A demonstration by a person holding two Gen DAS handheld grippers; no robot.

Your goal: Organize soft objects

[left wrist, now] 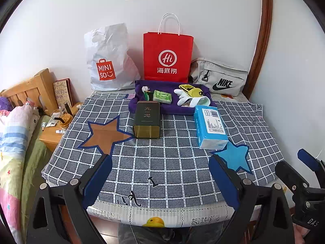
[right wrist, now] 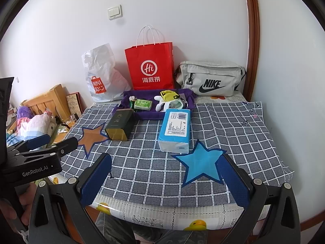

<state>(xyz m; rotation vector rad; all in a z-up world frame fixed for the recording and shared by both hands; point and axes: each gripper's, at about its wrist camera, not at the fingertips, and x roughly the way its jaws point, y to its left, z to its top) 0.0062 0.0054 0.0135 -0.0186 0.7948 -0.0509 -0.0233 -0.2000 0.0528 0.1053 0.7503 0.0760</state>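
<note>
Matt woven checked cloth [left wrist: 172, 162], glossy dark tin [left wrist: 147, 120], perhaps metal, plastic-wrapped tissue pack [left wrist: 210, 127].

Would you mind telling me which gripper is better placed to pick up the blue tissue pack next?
Right, probably. The tissue pack lies just ahead of the open right gripper, beside the blue star. The left gripper, also open, faces more toward the dark tin.
</note>
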